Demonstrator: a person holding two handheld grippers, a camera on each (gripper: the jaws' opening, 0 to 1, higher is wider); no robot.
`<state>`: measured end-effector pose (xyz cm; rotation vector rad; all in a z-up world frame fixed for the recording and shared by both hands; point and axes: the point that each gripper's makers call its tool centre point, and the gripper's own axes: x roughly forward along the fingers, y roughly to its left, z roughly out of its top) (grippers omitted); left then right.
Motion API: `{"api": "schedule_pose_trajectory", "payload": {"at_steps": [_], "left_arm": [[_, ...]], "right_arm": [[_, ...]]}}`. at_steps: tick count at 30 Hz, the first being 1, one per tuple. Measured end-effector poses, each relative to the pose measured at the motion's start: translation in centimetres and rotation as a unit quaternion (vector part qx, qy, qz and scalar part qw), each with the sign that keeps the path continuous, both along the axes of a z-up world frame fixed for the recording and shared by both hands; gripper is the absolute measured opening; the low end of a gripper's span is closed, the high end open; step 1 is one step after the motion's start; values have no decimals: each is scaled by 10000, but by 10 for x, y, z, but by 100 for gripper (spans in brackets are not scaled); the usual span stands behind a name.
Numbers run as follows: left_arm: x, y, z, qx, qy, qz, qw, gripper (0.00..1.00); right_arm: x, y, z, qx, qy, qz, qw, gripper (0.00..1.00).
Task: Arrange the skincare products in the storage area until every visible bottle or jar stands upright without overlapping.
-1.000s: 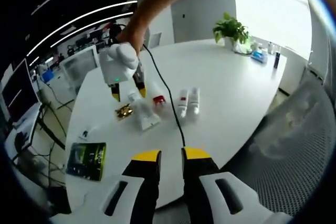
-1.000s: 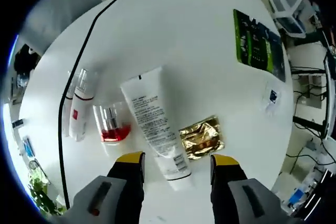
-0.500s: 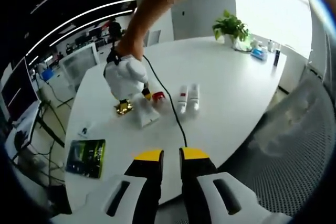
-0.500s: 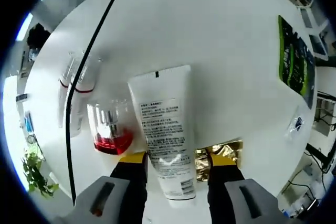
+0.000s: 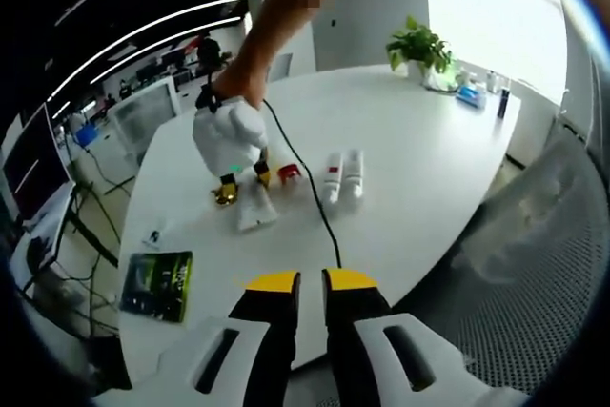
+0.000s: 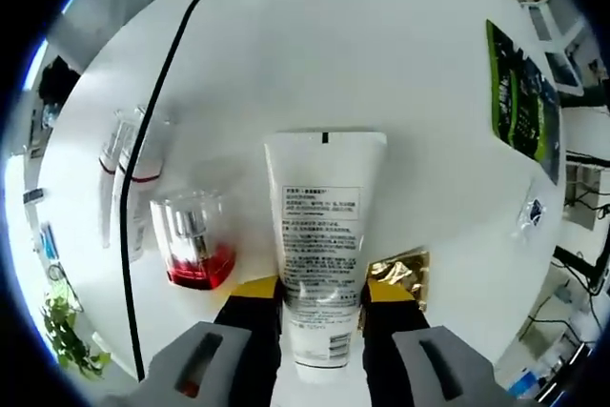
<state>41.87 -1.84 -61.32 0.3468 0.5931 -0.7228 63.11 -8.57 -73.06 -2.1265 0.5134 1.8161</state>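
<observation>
A white tube (image 6: 322,235) with small printed text is pinched between the yellow-tipped jaws of my right gripper (image 6: 319,291), flat end pointing away over the white table (image 6: 381,54). Left of it lies a clear jar with a red base (image 6: 195,245). Two slim white bottles with red bands (image 6: 129,178) lie side by side further left. In the left gripper view the right gripper (image 5: 243,176) holds the tube (image 5: 253,209) near the jar (image 5: 288,173) and the two bottles (image 5: 343,176). My left gripper (image 5: 311,283) hovers at the table's near edge, jaws almost together with nothing between them.
A gold foil sachet (image 6: 400,269) lies just right of the tube. A green packet (image 6: 522,97) and a small clear sachet (image 6: 532,214) sit further right. A black cable (image 6: 143,140) crosses the two bottles. A potted plant (image 5: 419,52) stands at the far table edge.
My right gripper has come down and shut on the white tube, which now points straight away from it. The left gripper's jaws have drawn closer together.
</observation>
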Motion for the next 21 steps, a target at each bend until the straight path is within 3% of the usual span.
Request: {"api": "schedule_pose_trajectory", "payload": {"at_steps": [6,11,21], "left_arm": [[0,0,0,-4,1,14,10000,10],[0,0,1,-8,-2,15,10000,9],[0,-1,3,-32,-33,-5,10000,9]], "right_arm": [[0,1,6,228,-142,-112,9996,23],[9,5,25,553,-319,-573,9963,21],[25,2,71,1318,-594,-1483,9783,21]]}}
